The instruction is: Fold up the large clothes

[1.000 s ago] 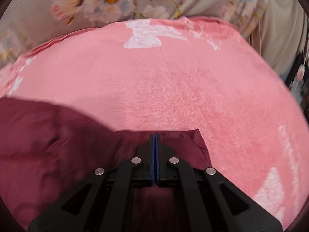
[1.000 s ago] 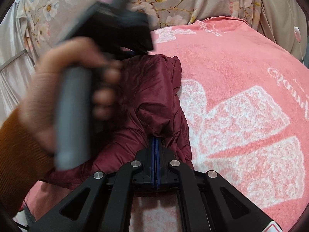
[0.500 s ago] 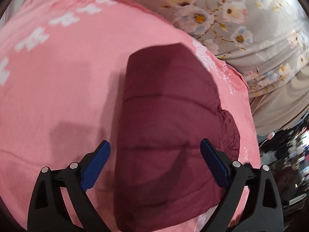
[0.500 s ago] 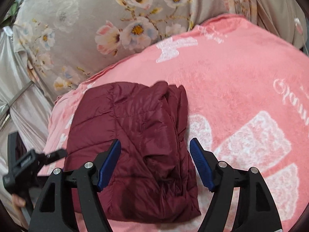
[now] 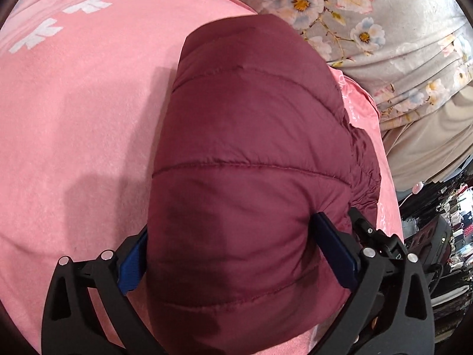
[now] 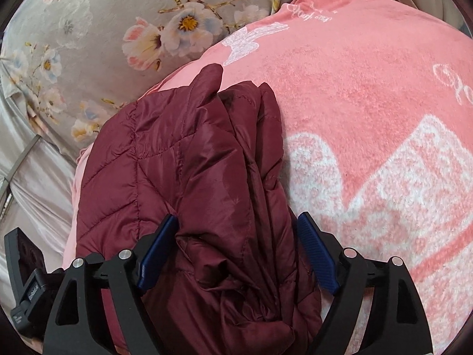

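With jaws just sprung wide on both, left gripper (image 5: pixel 233 254) and right gripper (image 6: pixel 236 254) straddle folded maroon quilted puffer jacket (image 5: pixel 251 153), centre frame on pink fleece blanket (image 5: pixel 82 124); pads not pinching. Advice: press flat, square loose right-hand edge.

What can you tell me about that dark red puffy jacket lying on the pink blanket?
The jacket is a dark maroon quilted puffer with a shiny, nylon-like shell and stitched seams. It lies folded into a compact bundle on the pink blanket, near the edge by the floral sheet. One side is smooth, the other shows bunched layers. The left gripper and right gripper straddle it, jaws just opened.
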`<state>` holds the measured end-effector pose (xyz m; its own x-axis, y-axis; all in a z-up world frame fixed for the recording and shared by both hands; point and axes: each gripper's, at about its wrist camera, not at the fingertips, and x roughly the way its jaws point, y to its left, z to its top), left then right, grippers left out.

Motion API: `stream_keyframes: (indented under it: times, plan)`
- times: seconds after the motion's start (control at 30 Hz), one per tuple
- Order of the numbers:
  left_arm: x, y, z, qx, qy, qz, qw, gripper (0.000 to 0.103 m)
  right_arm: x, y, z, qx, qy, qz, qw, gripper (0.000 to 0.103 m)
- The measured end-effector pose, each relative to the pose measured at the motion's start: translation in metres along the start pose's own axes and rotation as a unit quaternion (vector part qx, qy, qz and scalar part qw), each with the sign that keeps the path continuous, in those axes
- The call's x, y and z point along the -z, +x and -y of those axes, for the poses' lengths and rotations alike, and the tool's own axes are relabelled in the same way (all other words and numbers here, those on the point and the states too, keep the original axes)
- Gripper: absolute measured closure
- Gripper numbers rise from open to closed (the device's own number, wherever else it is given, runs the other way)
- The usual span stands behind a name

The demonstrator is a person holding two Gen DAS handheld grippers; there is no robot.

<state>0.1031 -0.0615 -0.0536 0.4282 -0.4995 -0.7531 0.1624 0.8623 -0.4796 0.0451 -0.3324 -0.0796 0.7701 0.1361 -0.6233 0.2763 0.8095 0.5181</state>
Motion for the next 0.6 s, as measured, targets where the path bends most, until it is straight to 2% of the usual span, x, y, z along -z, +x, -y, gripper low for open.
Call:
stream_keyframes:
  times: [0.2, 0.3, 0.43, 0.5, 0.57, 0.6]
  plan:
    - [0.0, 0.009, -0.003, 0.013, -0.008, -0.007, 0.9999, 0.005, 0.0, 0.004, 0.001, -0.005, -0.004, 0.001, 1.0, 0.016]
    - [0.001, 0.01, -0.002, 0.013, -0.001, -0.005, 0.9999, 0.005, -0.002, 0.005, 0.0, -0.01, -0.005, -0.002, 1.0, 0.019]
    - [0.001, 0.009, 0.0, 0.015, 0.003, -0.004, 0.9999, 0.006, -0.003, 0.007, -0.002, -0.039, 0.006, -0.013, 0.999, 0.038]
    - [0.0, 0.007, 0.002, 0.018, 0.008, -0.004, 0.9998, 0.013, -0.003, 0.006, -0.005, -0.039, 0.003, -0.014, 0.999, 0.044]
    - [0.0, 0.003, 0.005, 0.019, 0.014, -0.004, 0.9997, 0.019, -0.003, 0.002, -0.01, -0.042, -0.006, -0.011, 0.999, 0.06]
    - [0.0, 0.001, 0.006, 0.021, 0.017, -0.004, 0.9996, 0.025, -0.002, 0.0, -0.013, -0.044, -0.009, -0.009, 0.999, 0.064]
